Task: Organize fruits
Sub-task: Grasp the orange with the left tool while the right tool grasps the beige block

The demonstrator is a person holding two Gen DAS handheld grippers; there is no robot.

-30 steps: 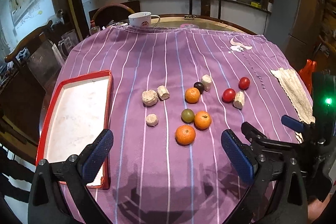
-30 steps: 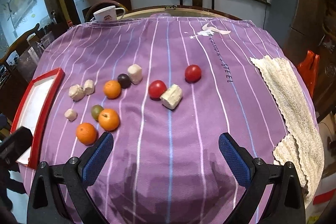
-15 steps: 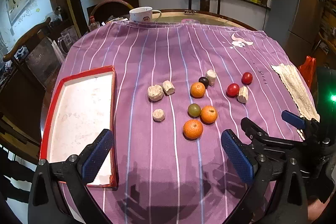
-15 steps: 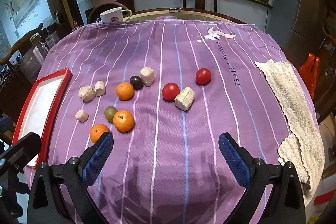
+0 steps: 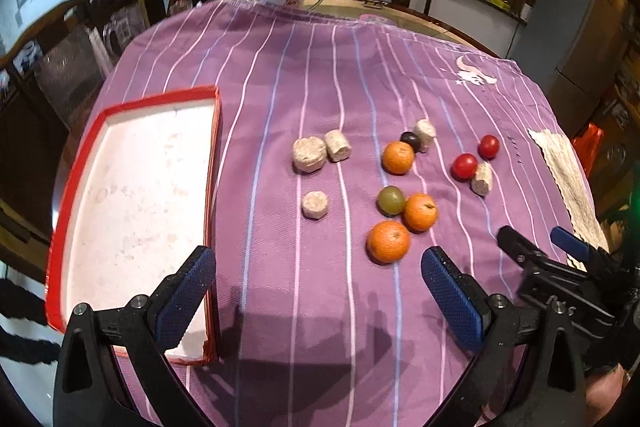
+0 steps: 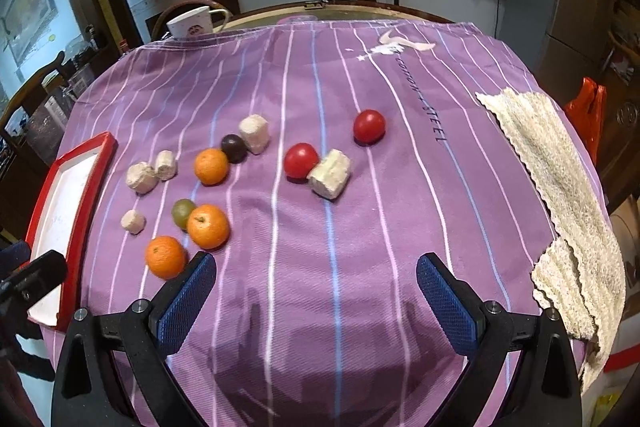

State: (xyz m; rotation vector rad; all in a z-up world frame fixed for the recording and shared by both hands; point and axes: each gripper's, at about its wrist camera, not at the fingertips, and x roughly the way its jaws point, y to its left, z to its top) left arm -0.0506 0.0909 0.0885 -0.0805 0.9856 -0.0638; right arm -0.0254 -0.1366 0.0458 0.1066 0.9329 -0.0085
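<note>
From the left wrist, the left gripper (image 5: 318, 285) hung wide open and empty above the purple cloth (image 5: 280, 307); three oranges (image 5: 388, 241), a green grape (image 5: 391, 200) and two tomatoes (image 5: 464, 165) lay right of the red tray (image 5: 212, 163). From the right wrist, the right gripper (image 6: 316, 287) was equally spread, an orange (image 6: 165, 256) beside its left finger (image 6: 185, 301).

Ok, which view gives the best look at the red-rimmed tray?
The left wrist view: the red-rimmed tray shows almost whole, white inside with nothing in it, only its near corner hidden behind a finger of the left tongs. The right wrist view catches just a foreshortened sliver at the left edge, partly blocked by the other tongs.
</note>
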